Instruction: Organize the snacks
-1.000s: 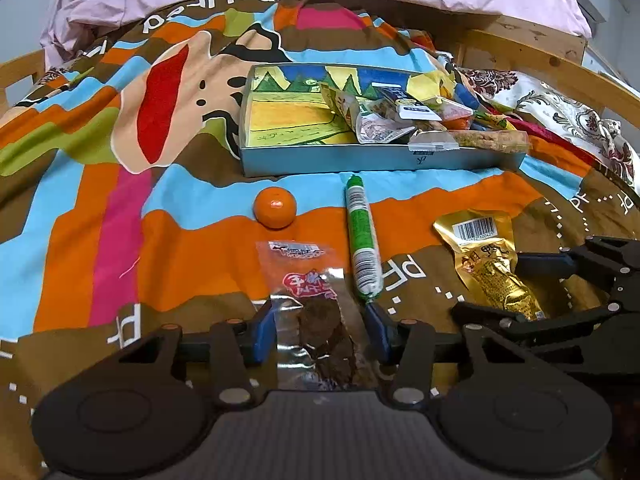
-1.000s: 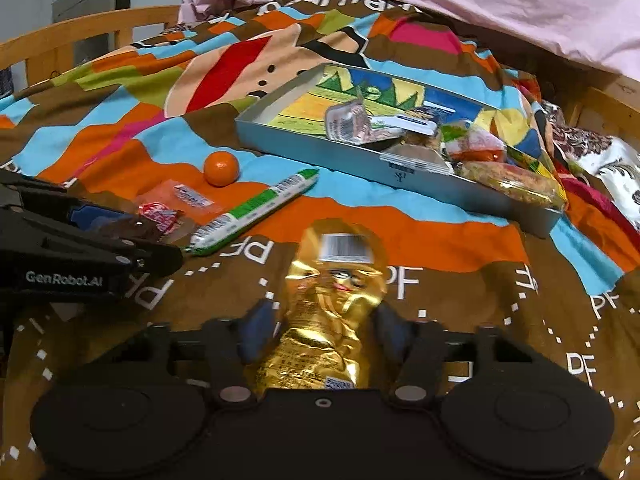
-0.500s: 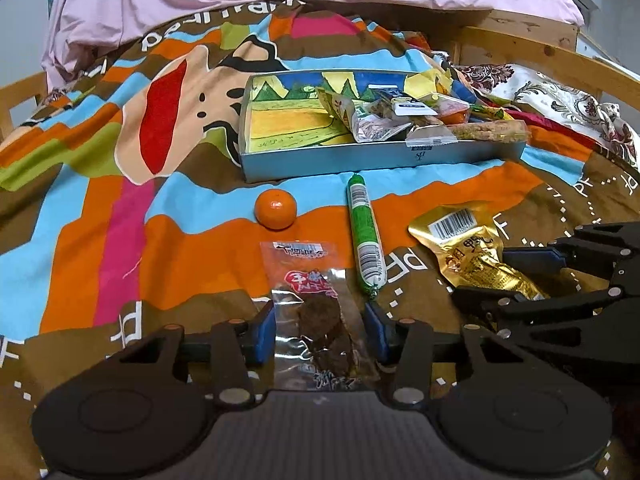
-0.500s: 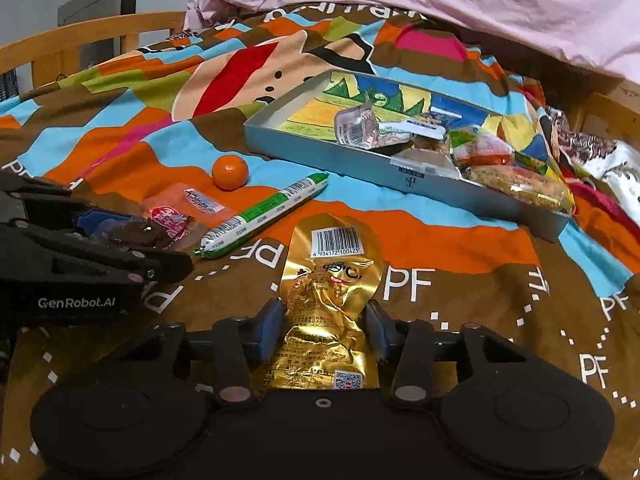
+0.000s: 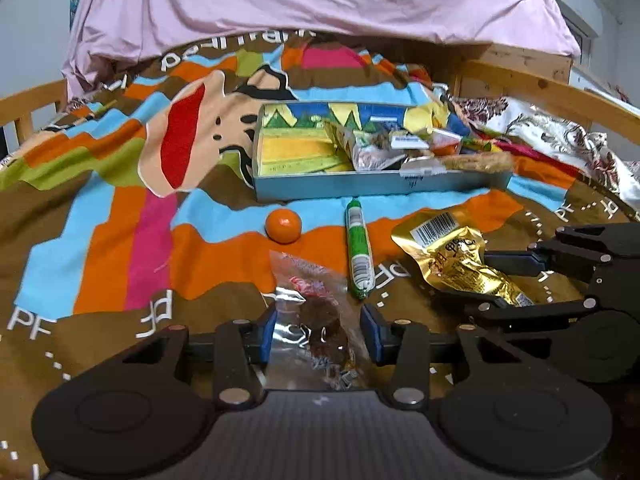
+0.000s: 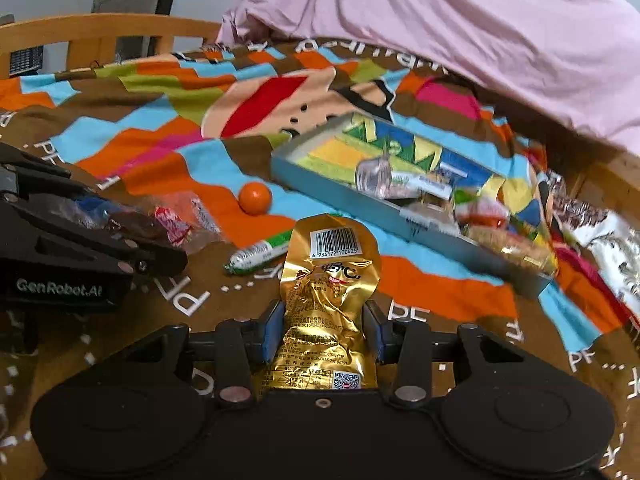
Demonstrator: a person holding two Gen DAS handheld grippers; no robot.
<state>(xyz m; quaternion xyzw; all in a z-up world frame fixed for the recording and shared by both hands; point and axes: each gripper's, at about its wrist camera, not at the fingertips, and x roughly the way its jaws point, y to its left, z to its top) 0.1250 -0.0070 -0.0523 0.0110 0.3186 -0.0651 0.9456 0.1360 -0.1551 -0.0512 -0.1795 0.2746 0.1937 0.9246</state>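
My left gripper [image 5: 318, 332] has a clear packet [image 5: 316, 312] with a dark snack and a red label between its blue pads. Its jaws are closing on it, and the packet is crumpled and raised off the blanket. The right wrist view shows this gripper [image 6: 160, 248] from the side, holding the packet [image 6: 176, 224]. A gold foil packet [image 6: 328, 292] with a barcode stands upright in my right gripper [image 6: 324, 328], whose pads press its sides. Behind them is a grey tray [image 5: 360, 186] holding several snacks. An orange ball [image 5: 283, 225] and a green sausage stick [image 5: 359, 252] lie on the blanket before it.
Everything rests on a bed with a colourful patchwork blanket [image 5: 100, 240]. A pink duvet [image 5: 320, 0] is heaped at the back. Wooden bed rails [image 6: 100, 36] run along the sides. A floral cloth [image 5: 560, 136] lies to the right of the tray.
Both pairs of jaws have narrowed onto their packets. The gold packet has risen from lying flat to standing upright, and the clear packet has lifted and crumpled. Both grippers moved slightly.
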